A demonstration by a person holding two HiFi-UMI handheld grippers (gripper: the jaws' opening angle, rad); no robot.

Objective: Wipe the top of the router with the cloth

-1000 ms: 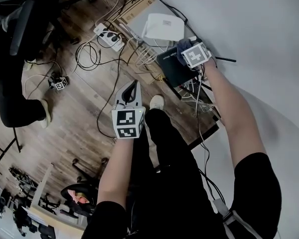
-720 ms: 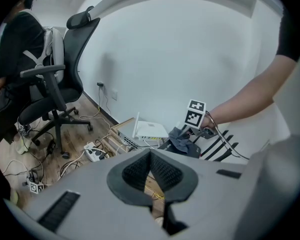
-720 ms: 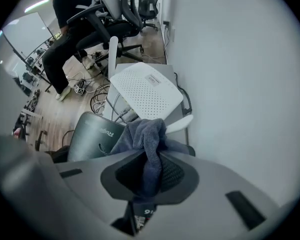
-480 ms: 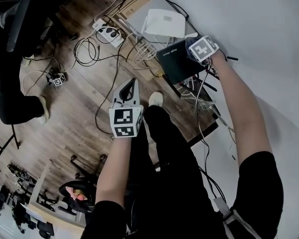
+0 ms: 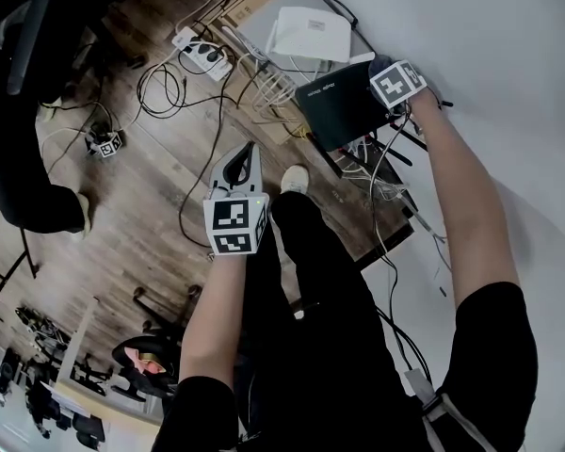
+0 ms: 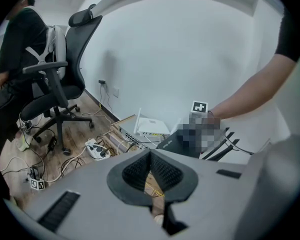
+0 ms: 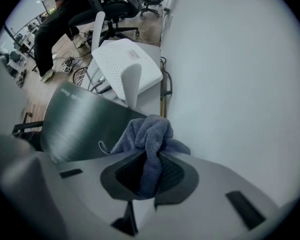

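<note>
The black router lies flat on the floor by the white wall; its brushed dark top fills the left of the right gripper view. My right gripper is at the router's wall-side edge, shut on a grey-blue cloth that bunches out past the jaws onto the router top. My left gripper hangs apart over the wooden floor, short of the router, shut with nothing between its pads.
A white router with upright antennas sits just beyond the black one, on a flat switch. A power strip and tangled cables lie on the floor. An office chair stands at left. My shoe is near the router.
My right gripper has slid the cloth across the black router's top toward its wall-side edge. The left gripper has stayed in place, shut.
</note>
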